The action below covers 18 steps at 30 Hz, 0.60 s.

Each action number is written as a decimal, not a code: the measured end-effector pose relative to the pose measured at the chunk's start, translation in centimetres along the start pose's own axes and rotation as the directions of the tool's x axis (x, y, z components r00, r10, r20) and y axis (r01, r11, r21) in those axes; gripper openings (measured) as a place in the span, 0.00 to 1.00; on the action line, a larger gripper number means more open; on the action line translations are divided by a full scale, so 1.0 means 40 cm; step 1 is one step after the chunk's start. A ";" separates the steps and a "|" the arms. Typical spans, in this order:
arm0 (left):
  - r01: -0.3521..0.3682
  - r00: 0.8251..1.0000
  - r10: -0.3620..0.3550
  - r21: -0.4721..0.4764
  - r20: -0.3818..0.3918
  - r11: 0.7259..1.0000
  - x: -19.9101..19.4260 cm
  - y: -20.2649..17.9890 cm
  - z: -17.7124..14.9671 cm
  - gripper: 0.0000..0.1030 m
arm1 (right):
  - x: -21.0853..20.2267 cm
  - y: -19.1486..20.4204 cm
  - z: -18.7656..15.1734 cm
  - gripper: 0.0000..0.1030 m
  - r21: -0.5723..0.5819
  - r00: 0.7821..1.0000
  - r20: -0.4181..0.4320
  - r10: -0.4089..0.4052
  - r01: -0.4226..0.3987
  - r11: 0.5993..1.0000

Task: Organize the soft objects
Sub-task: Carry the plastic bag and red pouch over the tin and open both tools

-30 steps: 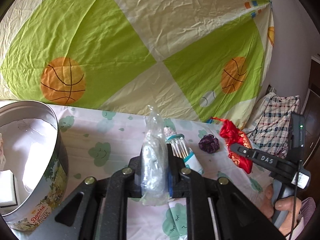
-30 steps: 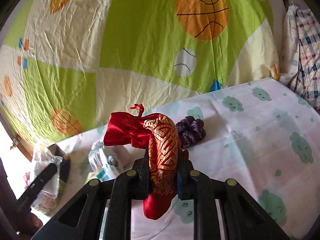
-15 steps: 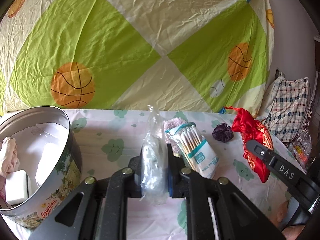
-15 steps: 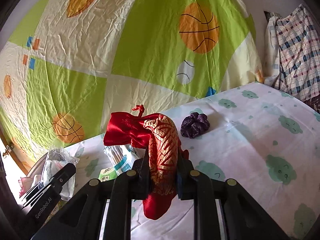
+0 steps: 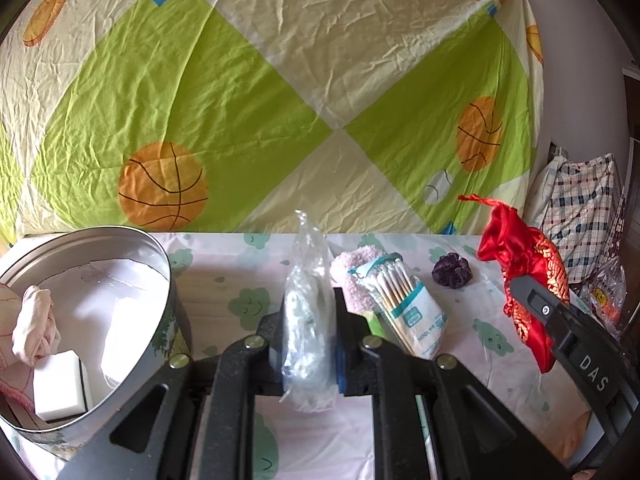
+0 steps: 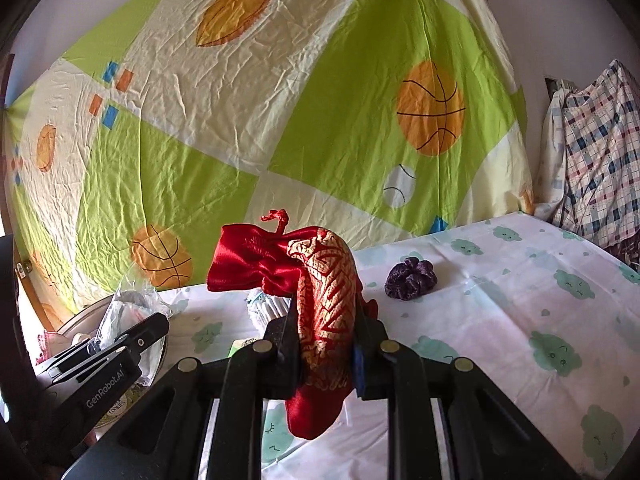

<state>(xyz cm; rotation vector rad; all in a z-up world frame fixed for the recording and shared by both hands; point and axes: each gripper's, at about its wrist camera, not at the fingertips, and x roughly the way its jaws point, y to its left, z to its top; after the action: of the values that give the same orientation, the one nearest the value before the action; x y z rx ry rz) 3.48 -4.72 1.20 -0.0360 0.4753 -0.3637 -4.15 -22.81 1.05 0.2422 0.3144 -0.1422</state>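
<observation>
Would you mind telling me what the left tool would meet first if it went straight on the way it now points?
Probably the bare patterned white tablecloth ahead, then the green and cream basketball-print sheet; the left tool, shut on a clear plastic bag, passes between the round metal tin and the cotton swab pack.

The round tin (image 5: 172, 320) is cut off by the left edge. The clear bag (image 5: 308, 320) blurs its contents; the cotton swabs pack (image 6: 266, 308) is mostly hidden behind the red pouch (image 6: 324, 312).

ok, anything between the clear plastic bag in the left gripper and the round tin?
Nothing visible. The left gripper is shut on the clear plastic bag; the round tin stands open on its left with only bare bedsheet between them.
</observation>
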 end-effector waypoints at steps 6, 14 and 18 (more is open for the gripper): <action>0.010 1.000 -0.009 -0.022 0.016 1.000 -0.013 0.021 0.012 0.13 | -0.017 0.029 -0.003 0.20 -0.013 0.999 0.032 -0.015 0.015 1.000; 0.004 0.999 -0.003 -0.026 0.032 1.000 -0.029 0.049 0.020 0.13 | -0.016 0.077 -0.011 0.21 -0.020 1.000 0.027 0.005 -0.004 1.000; -0.010 0.999 0.011 -0.034 0.038 0.999 -0.035 0.077 0.027 0.13 | -0.016 0.109 -0.015 0.21 -0.026 0.999 0.030 0.026 -0.025 0.999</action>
<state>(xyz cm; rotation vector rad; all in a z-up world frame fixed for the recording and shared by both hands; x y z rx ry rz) 3.84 -1.42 2.41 -0.0732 0.4433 -0.3443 -4.17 -18.40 1.62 0.2179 0.2824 -0.1167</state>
